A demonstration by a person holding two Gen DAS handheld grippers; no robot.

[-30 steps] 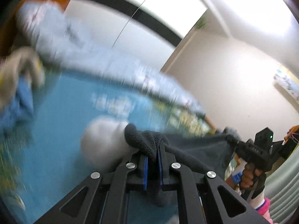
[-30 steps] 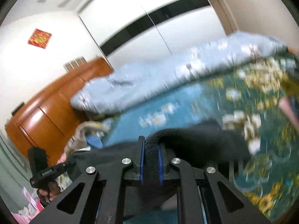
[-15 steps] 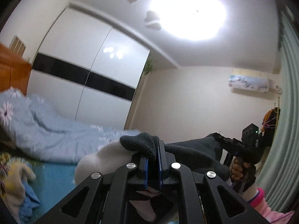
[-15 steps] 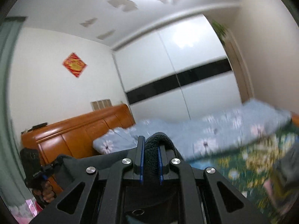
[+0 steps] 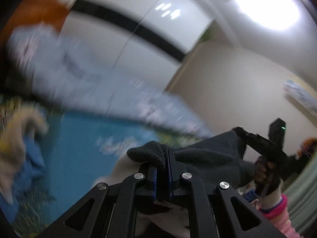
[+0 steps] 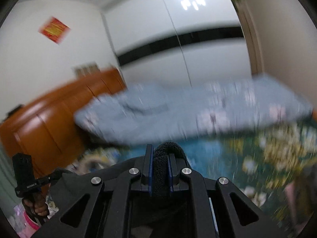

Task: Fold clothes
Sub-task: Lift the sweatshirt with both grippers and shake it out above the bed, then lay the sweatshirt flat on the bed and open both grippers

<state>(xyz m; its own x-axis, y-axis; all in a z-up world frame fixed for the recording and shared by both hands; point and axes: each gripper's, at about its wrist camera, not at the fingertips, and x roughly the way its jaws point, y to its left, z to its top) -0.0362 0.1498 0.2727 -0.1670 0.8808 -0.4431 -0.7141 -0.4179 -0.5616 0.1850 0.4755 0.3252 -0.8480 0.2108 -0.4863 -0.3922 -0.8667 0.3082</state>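
Change since half a second ago: both cameras have tipped back down; the ceiling and its lamp filled much of the left wrist view then, and now the bed takes the lower half again, much as a second ago. Both views are smeared by motion.
Unchanged: each gripper keeps the same pinch on the dark fleece garment (image 5: 200,154), which is still stretched between the two.
Left wrist view only: the right gripper (image 5: 240,129) at far right with a green light on its body, the hand (image 5: 264,171) around its handle, a pink cuff (image 5: 277,208) below it, a pale green curtain (image 5: 303,196) at the right edge, and a white patch of cloth (image 5: 122,168) under the dark fleece.
Right wrist view only: the left gripper (image 6: 59,173) at lower left with the hand (image 6: 38,204) on its handle, an orange wooden cabinet (image 6: 45,123), and a red paper square (image 6: 54,29) on the wall.
Both views: a pale blue floral quilt (image 6: 178,115) bunched along the far side of the bed, the teal flowered bedsheet (image 5: 83,138) nearer, and a white wardrobe (image 6: 198,45) with a black band behind.
Left gripper (image 5: 162,159): jaws nearly closed, blue pads clamping a rolled edge of the fleece that bulges over the left finger.
Right gripper (image 6: 160,155): jaws nearly closed, a thick fold of the fleece squeezed between the pads and looping over the right finger.
Garment place: held up off the bed, spanning from one gripper to the other, the rest hanging below the fingers.
Other laundry: a blurred cream and blue heap (image 5: 17,138) on the sheet at far left.
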